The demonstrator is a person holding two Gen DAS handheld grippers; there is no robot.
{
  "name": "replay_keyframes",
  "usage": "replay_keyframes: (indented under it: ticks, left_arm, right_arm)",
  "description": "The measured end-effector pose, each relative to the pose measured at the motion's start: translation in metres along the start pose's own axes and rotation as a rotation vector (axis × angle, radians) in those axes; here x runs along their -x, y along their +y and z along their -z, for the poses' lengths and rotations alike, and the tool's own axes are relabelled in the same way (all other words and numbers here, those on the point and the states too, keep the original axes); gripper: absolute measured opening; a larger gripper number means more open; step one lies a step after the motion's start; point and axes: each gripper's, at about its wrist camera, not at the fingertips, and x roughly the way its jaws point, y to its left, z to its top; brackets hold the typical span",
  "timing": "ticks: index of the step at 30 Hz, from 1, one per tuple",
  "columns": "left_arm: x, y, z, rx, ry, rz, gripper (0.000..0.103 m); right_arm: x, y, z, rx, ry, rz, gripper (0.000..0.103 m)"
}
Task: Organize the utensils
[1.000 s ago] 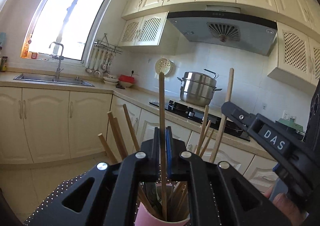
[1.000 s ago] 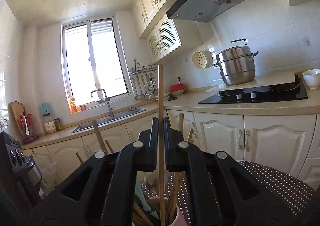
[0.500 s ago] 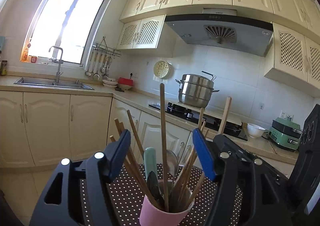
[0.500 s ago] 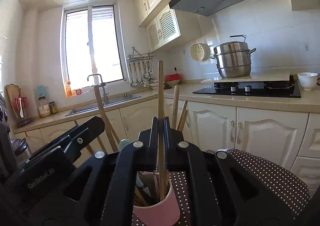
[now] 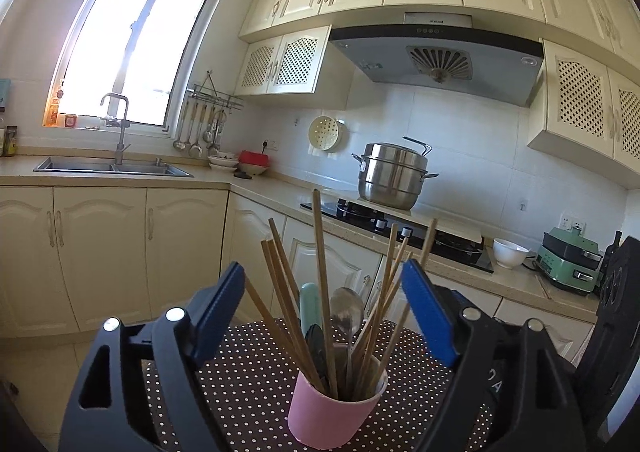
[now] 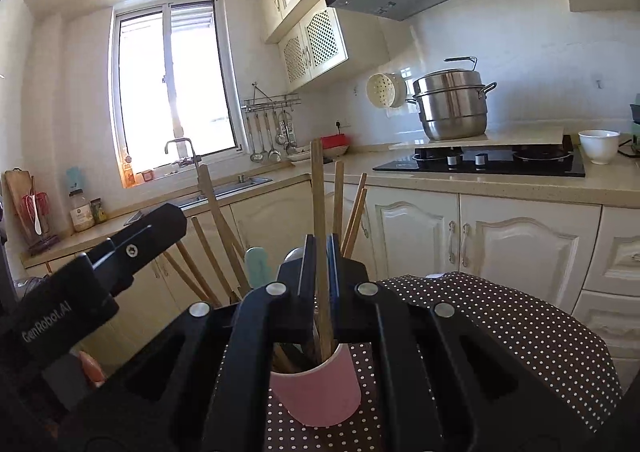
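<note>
Matt pink cup (image 5: 334, 408), wooden chopsticks (image 5: 324, 276), shiny steel pot (image 5: 394, 176).

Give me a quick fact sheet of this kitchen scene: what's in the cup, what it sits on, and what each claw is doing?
container: pink cup
contents: wooden chopsticks, a metal spoon, a pale green handle
surface: dotted cloth
left gripper: jaws opening, standing either side of the utensils, pressing nothing
right gripper: shut on one upright chopstick whose lower end is in the cup
background: steel pot on the stove
</note>
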Motion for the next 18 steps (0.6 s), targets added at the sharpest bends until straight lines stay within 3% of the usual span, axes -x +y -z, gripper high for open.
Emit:
replay_keyframes:
  ticks: [5,10,12,13,18]
  left_arm:
    - [0.016,0.001,-0.002,-0.019,0.038,-0.005,0.082]
    - [0.033,-0.001,-0.001,-0.031,0.101,0.005,0.082]
    - [0.044,-0.004,0.001,-0.044,0.112,0.003,0.082]
    - [0.049,-0.006,0.001,-0.049,0.115,0.003,0.082]
    - [0.078,-0.016,0.003,-0.068,0.125,0.021,0.084]
  right_arm:
    - [0.023,-0.002,0.000,-0.002,0.000,0.036,0.021]
    - [0.052,-0.001,0.001,0.004,0.016,0.083,0.024]
    - [0.066,0.000,0.000,0.003,0.020,0.094,0.039]
    - [0.076,0.002,0.000,0.008,0.017,0.105,0.054]
    - [0.120,0.015,0.000,0.054,-0.003,0.127,0.059]
